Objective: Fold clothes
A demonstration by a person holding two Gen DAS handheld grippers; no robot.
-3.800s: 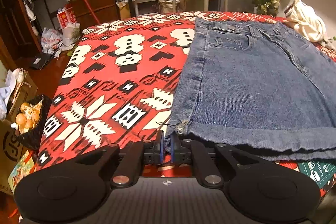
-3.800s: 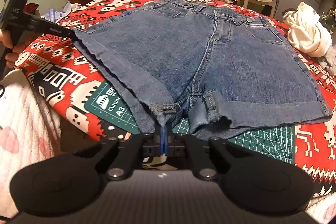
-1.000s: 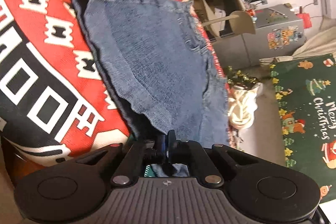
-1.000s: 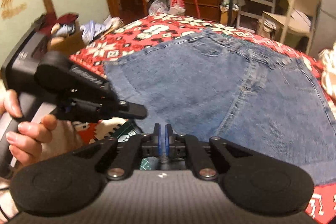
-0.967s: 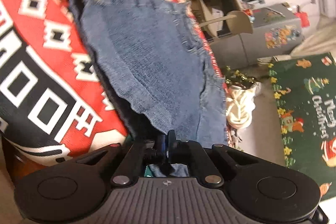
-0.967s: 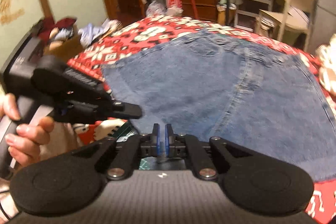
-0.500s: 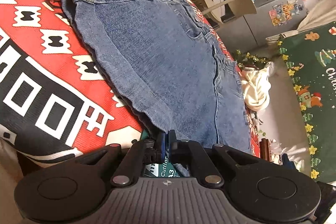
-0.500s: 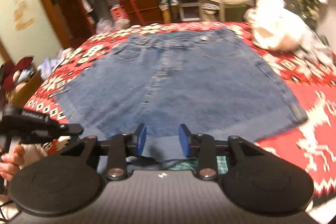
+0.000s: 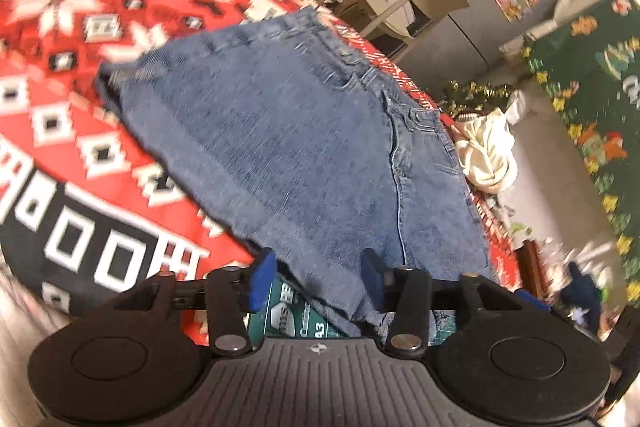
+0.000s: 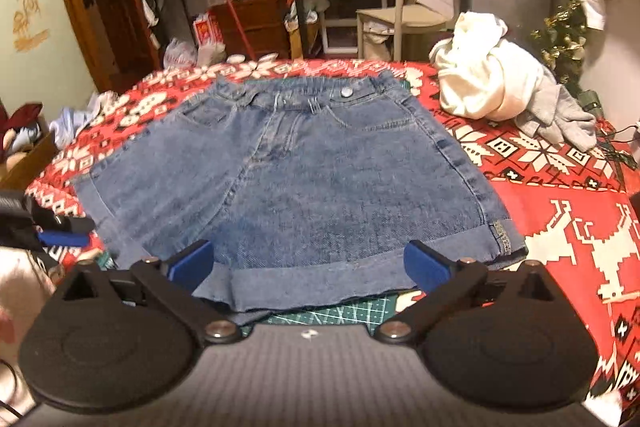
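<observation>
Both sets of jaws have just been opening: the right gripper [image 10: 308, 263] is spread wide and the left gripper [image 9: 316, 279] about halfway, neither pinching anything. The denim shorts [image 10: 288, 183] lie flat on the red-patterned counter [image 10: 560, 227], hem seemingly over a green cutting mat [image 10: 340, 315]. White clothes [image 10: 484, 83] are piled behind.

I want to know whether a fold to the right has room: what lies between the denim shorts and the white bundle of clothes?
In the right wrist view, only bare red patterned tablecloth separates the denim shorts from the white clothes bundle.
</observation>
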